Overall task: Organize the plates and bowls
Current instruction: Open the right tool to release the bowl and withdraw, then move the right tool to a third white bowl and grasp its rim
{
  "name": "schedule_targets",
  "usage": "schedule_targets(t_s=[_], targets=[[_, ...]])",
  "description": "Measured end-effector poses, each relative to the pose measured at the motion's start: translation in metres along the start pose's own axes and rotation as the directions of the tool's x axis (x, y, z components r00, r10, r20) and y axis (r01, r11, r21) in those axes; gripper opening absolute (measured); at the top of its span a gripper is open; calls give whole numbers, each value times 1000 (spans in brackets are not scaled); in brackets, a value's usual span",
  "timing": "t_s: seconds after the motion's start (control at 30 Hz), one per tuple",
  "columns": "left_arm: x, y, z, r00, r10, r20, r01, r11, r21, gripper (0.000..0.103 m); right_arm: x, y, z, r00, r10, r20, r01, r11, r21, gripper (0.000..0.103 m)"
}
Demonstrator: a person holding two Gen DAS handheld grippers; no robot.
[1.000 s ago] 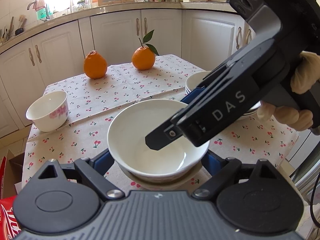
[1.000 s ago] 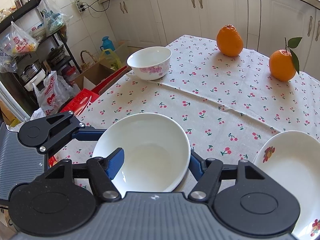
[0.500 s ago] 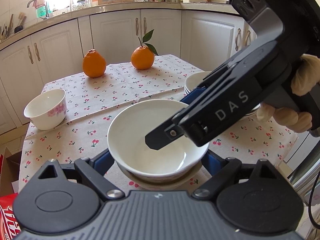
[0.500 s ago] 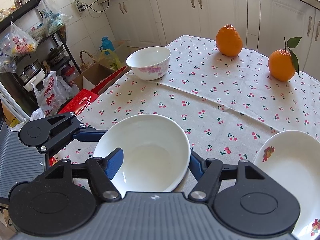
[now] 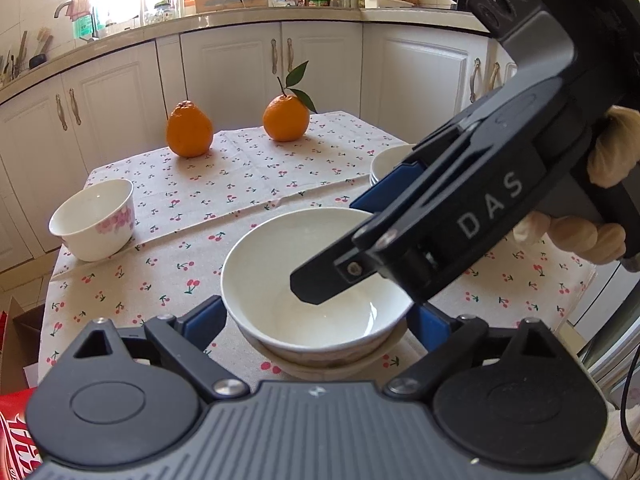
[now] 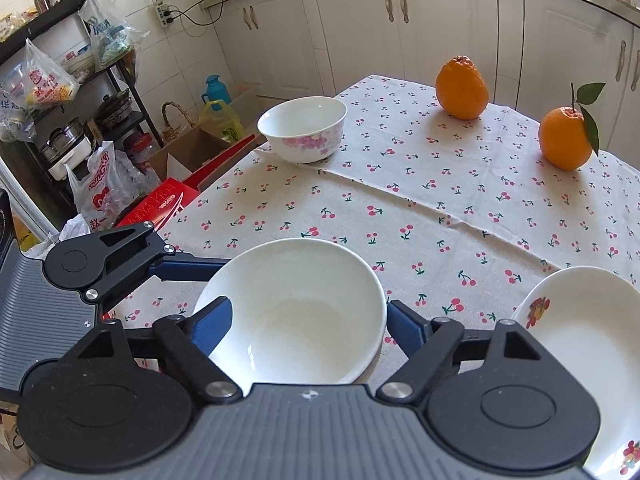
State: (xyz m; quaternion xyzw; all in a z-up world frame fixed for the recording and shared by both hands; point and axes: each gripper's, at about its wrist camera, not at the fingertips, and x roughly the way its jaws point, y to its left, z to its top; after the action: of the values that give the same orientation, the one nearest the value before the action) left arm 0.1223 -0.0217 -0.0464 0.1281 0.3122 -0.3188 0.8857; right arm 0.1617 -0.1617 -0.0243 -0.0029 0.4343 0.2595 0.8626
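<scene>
Both grippers just loosened up: left gripper (image 5: 316,322) and right gripper (image 6: 308,320) have been spreading their jaws, pads now clear of the white bowl (image 5: 316,280) sitting between them. It's nested on another dish at the tablecloth's (image 6: 440,200) 6 o'clock edge. Floral bowl (image 5: 94,218) sits around 10 o'clock, plates (image 6: 580,320) at 3.

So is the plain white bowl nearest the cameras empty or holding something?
Empty: the plain white bowl shows only bare glazed interior, upright on another dish.
</scene>
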Motion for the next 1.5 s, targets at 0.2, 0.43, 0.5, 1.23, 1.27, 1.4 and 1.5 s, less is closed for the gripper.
schedule_targets(t_s=[0.2,0.43,0.5,1.23,1.27,1.4,1.5], targets=[[-12,4,-5,1000,0,4,0,1000,-2,97,-8,0,2,999,-15,36,15,1000,3,100],[-40,14,-11,998,30,49,-29,1000,-6,99,-6,5,6,999,-30,35,30,1000,-7,101],[-47,21,-12,996,48,71,-47,999,-26,99,-5,9,9,999,-34,33,34,999,-20,101],[-35,138,-9,956,275,99,-252,948,-195,99,24,47,98,994,-87,61,96,980,-174,103],[-32,142,-8,955,277,102,-254,947,-195,99,27,47,102,994,-88,59,97,979,-178,103],[-17,154,-2,950,289,115,-264,945,-190,99,40,45,121,996,-82,46,89,979,-184,103],[-4,161,2,946,297,128,-273,946,-174,99,53,42,134,997,-73,33,77,979,-188,103]])
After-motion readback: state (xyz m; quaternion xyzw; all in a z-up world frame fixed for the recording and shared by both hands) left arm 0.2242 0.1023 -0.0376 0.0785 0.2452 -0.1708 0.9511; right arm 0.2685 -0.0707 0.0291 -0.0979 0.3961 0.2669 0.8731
